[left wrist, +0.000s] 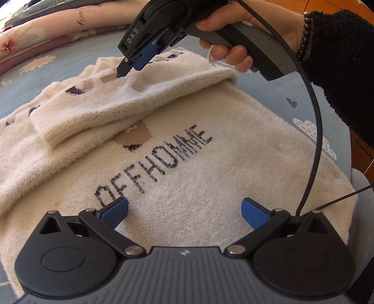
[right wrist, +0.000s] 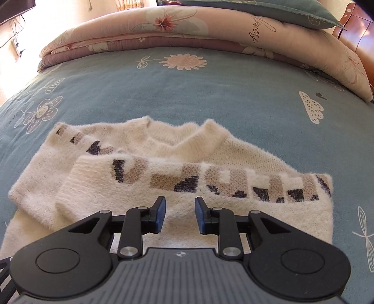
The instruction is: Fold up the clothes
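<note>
A blue-grey bedsheet printed with pale flowers and white clouds (right wrist: pixel 187 98) covers the bed and fills most of both views. Along its far edge lies a folded pink quilt with a large floral print (right wrist: pixel 210 30), and a grey-green pillow (right wrist: pixel 268 11) rests on top of that quilt at the right.

Spread flat on the sheet is the cream fuzzy knitted sweater with dark lettering across its chest (left wrist: pixel 198 168). In the right wrist view its round neckline points away from the camera. One long cream sleeve with brown and navy blocks knitted into it (right wrist: pixel 187 184) is folded across the body of the sweater, lying on top of it from side to side.

A hand in a black fleecy sleeve with a dark bead bracelet (left wrist: pixel 231 50) grips the grey handle of the right gripper (left wrist: pixel 132 65). That gripper hovers over the folded sleeve near the shoulder, tips just above or touching the knit; which, I cannot tell. In its own camera its blue pads stand a moderate gap apart with nothing between them. A black cable (left wrist: pixel 315 131) arcs down from it.

The left gripper (left wrist: pixel 184 210) hangs low over the sweater's lower chest, its blue pads spread wide apart and empty.
</note>
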`<state>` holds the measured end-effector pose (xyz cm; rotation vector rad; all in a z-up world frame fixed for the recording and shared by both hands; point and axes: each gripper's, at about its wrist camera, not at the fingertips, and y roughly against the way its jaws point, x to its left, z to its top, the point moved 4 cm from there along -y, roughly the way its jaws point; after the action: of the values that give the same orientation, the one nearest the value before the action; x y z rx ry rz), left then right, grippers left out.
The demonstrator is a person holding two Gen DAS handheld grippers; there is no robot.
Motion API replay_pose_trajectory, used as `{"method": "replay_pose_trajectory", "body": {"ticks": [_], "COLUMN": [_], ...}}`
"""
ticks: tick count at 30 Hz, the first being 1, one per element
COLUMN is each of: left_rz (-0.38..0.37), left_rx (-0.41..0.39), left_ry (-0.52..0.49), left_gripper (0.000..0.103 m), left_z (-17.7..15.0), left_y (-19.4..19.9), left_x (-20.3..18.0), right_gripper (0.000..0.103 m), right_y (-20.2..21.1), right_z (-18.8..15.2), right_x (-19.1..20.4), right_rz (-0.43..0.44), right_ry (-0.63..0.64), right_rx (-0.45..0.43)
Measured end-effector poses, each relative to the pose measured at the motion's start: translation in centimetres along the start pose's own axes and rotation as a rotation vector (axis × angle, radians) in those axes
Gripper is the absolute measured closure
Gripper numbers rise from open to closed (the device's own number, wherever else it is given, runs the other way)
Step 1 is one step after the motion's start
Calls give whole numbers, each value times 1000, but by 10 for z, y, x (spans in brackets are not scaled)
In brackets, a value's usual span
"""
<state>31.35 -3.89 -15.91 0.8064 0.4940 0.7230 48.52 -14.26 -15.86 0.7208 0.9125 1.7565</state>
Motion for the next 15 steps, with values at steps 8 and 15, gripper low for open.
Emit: {"method": "replay_pose_trajectory", "body": {"ticks": [8,15], "left_rz": [-5,-1], "left_rx": [0,3], "left_ry": [-4,-5], "left_gripper": [1,1], "left_z": [-1,-1], "left_y": [1,-1], "left_x": [-1,-1], "right_gripper": [69,68], "right_y": [15,57], "right_z": [11,6], "right_x": [-3,-90], "right_rz": [42,-103], "right_ry": [-3,-128], "right_rx": [25,-71]}}
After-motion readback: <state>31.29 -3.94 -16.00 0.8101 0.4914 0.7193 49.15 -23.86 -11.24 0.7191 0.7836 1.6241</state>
